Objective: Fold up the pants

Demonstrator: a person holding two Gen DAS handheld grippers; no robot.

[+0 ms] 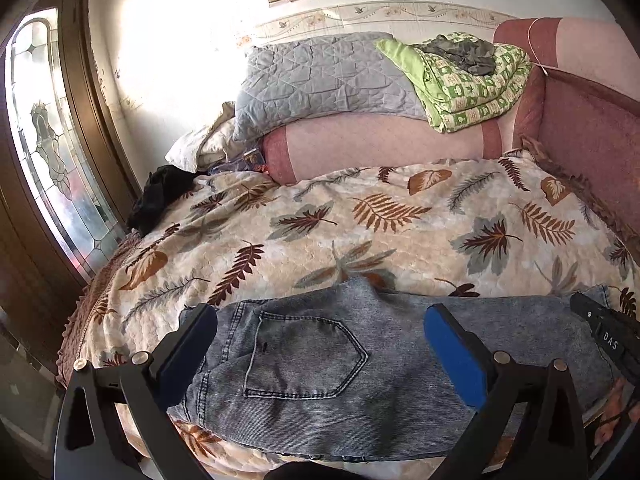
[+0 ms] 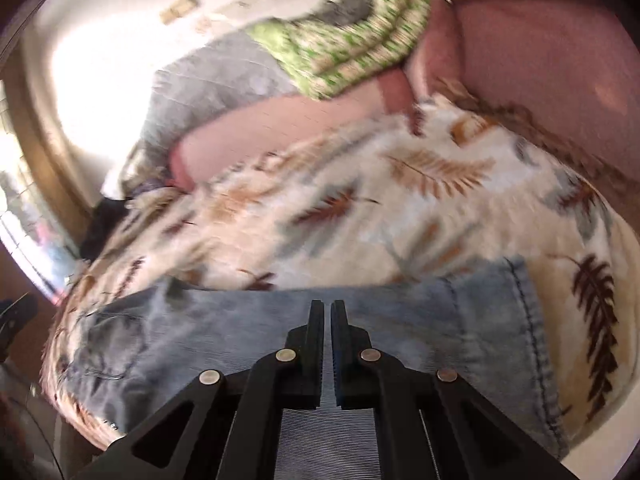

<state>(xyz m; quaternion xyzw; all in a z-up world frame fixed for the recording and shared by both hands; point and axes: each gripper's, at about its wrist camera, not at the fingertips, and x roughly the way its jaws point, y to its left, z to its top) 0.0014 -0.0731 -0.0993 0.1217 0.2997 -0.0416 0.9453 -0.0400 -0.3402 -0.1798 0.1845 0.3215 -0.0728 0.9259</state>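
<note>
A pair of grey-blue denim pants (image 1: 360,360) lies flat along the near edge of the bed, back pocket up, folded lengthwise. My left gripper (image 1: 320,320) is open wide, its blue pads on either side of the pocket area, just above the cloth and holding nothing. In the blurred right wrist view the pants (image 2: 248,320) stretch left to right, with the hem at the right. My right gripper (image 2: 327,308) has its jaws nearly together over the denim; a strip of cloth shows between the pads. The right gripper's black body also shows in the left wrist view (image 1: 608,336).
The bed carries a cream leaf-print cover (image 1: 360,224). A grey quilted pillow (image 1: 320,76) and a green folded blanket (image 1: 468,80) rest on a pink bolster at the back. Black cloth (image 1: 160,196) lies at the left, by a glass door (image 1: 52,152).
</note>
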